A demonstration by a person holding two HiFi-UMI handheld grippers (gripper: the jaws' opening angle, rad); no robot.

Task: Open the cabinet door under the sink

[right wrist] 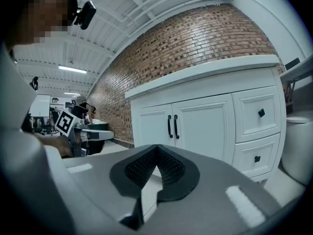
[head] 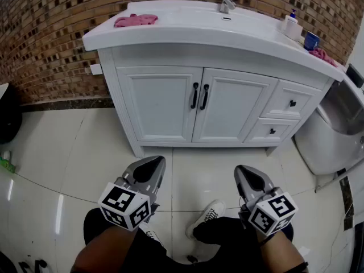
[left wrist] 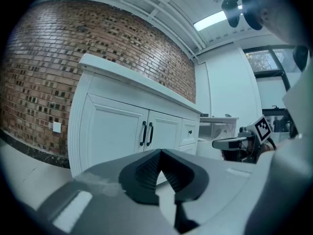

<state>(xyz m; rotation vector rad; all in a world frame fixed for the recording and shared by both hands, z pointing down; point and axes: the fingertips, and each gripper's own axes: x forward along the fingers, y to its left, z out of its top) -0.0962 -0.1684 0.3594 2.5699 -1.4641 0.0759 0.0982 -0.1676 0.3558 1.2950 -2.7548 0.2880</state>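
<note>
The white vanity cabinet (head: 116,90) stands against a brick wall (head: 51,33), its pale countertop (head: 187,32) overhanging the front. Under the countertop, two panelled doors sit shut and flush, side by side: the left door (head: 159,104) and the right door (head: 234,108). Right of the doors are two small drawers (head: 291,102), one above the other, each with a dark knob. Each door carries an upright black bar handle (head: 194,95), and the two handles stand just beside each other at the seam where the doors meet.

Both grippers hang in front of the cabinet, well apart from it and low over the tiled floor. The left gripper (head: 154,161) has its jaws pressed together with nothing between them. The right gripper (head: 243,170) is the same, closed and empty.

The basin in the countertop is hard to make out, and the faucet (head: 226,4) is cut off at the top. A rounded white fixture (head: 330,135) right of the cabinet runs out of frame, so I cannot tell what it is.
</note>
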